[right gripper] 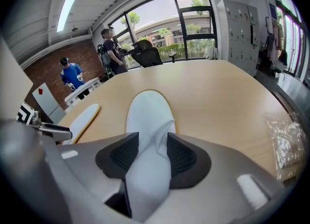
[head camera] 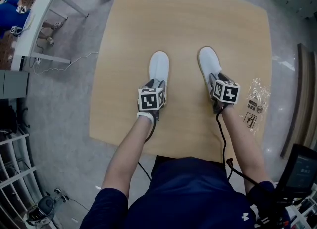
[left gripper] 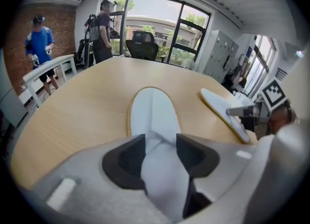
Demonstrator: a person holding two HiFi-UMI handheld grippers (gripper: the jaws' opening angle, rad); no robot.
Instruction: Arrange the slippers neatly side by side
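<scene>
The wooden table fills the middle of the head view, and both white slippers lie on it with their toes toward 12 o'clock. The left slipper is at about 9 o'clock from the table centre and lies straight. The right slipper is at about 3 o'clock and its toe leans a little toward 11 o'clock. A strip of bare wood is between them, so they do not touch.

Both bare forearms come in from 6 o'clock. The left forearm slants toward 1 o'clock and the right forearm toward 11 o'clock. Each hand holds its tool pointing forward and steeply down at the heel end of one slipper.

The left gripper is clamped on the left slipper. In the left gripper view the white fabric is bunched between the two dark pads and rises in a fold. The right slipper shows there at 2 o'clock, with its yellow sole edge in sight.

The right gripper is clamped in the same way on the right slipper, whose soft upper is squeezed narrow between the pads. In the right gripper view the left slipper lies at 9 o'clock.

A black cable runs back along the right forearm. A clear plastic bag lies near the table edge at 4 o'clock, apart from the slippers.
</scene>
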